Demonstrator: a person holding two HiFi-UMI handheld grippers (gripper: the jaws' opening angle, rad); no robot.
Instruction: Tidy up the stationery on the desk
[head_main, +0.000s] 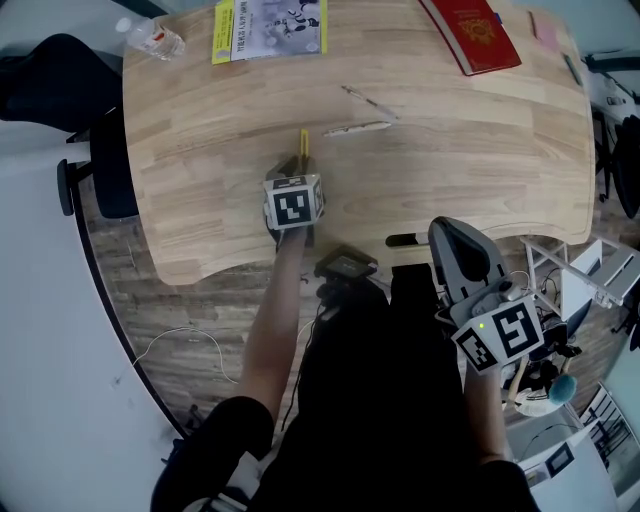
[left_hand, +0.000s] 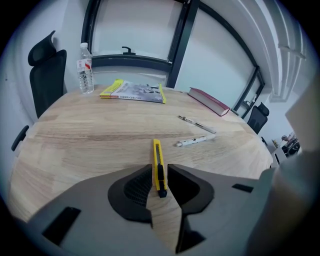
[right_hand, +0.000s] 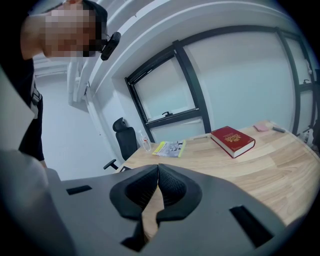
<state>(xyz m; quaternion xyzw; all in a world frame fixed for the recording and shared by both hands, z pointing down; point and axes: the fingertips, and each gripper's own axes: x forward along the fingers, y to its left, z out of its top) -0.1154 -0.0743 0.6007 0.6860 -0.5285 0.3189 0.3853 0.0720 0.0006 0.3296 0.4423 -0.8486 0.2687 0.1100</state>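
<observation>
Yellow plastic utility knife (left_hand: 157, 155) lies on the pale wooden tabletop (left_hand: 90, 145), its rear end between my left hand-held gripper's (left_hand: 160, 172) slightly parted jaws; my right hand-held gripper (right_hand: 158, 170) is closed, empty.

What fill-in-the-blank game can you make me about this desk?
1. The utility knife lying between the left tongs is coloured ____.
2. The right tongs are ____, with nothing between them.
3. The thick book has a ____ cover.
4. The clear bottle stands ____ near the edge of the desk.

Missing words: yellow; shut; red; upright.
</observation>
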